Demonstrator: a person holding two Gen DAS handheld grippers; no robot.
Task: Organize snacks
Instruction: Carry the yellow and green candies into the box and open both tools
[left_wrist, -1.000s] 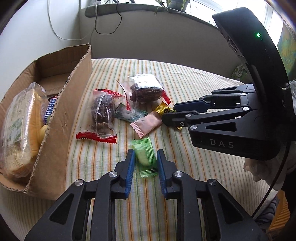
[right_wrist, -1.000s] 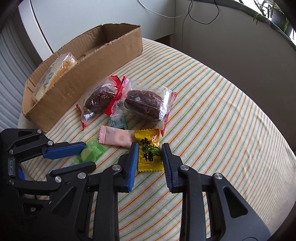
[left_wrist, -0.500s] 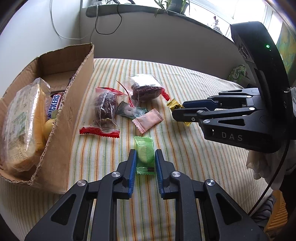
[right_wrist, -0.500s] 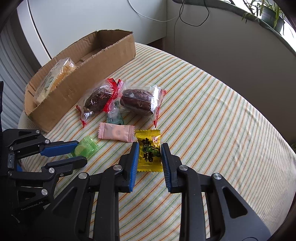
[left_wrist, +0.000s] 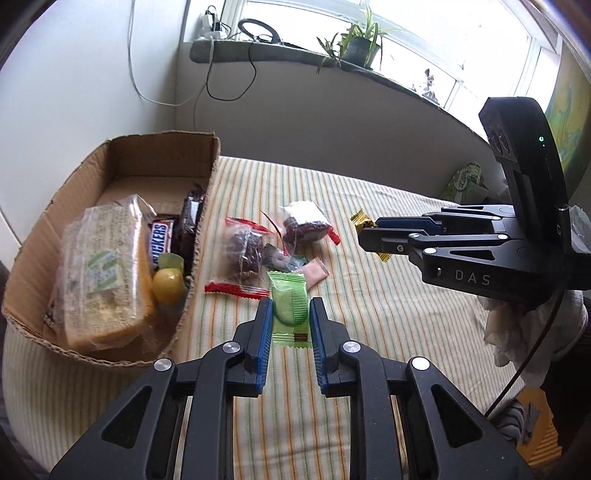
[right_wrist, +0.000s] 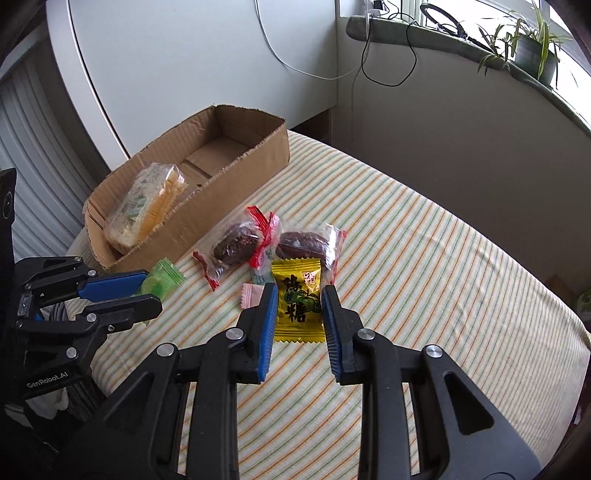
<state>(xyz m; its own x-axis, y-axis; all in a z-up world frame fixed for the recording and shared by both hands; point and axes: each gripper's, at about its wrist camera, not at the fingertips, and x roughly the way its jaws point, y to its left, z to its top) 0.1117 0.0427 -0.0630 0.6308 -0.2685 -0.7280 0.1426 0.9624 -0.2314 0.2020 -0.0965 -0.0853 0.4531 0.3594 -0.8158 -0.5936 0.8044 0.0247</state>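
Note:
My left gripper is shut on a green candy packet and holds it above the striped tablecloth. It also shows in the right wrist view. My right gripper is shut on a yellow candy packet and holds it lifted; it shows in the left wrist view. Two clear-wrapped dark cakes, a pink packet and a teal packet lie on the cloth. A cardboard box at the left holds a wrapped sandwich and chocolate bars.
The table has a striped cloth and rounded edges. A wall and window ledge with plants run behind it. A white cloth hangs at the right in the left wrist view.
Both grippers have lifted off the cloth, each with its packet. The green and yellow packets now hang above the table, and more of the room shows.

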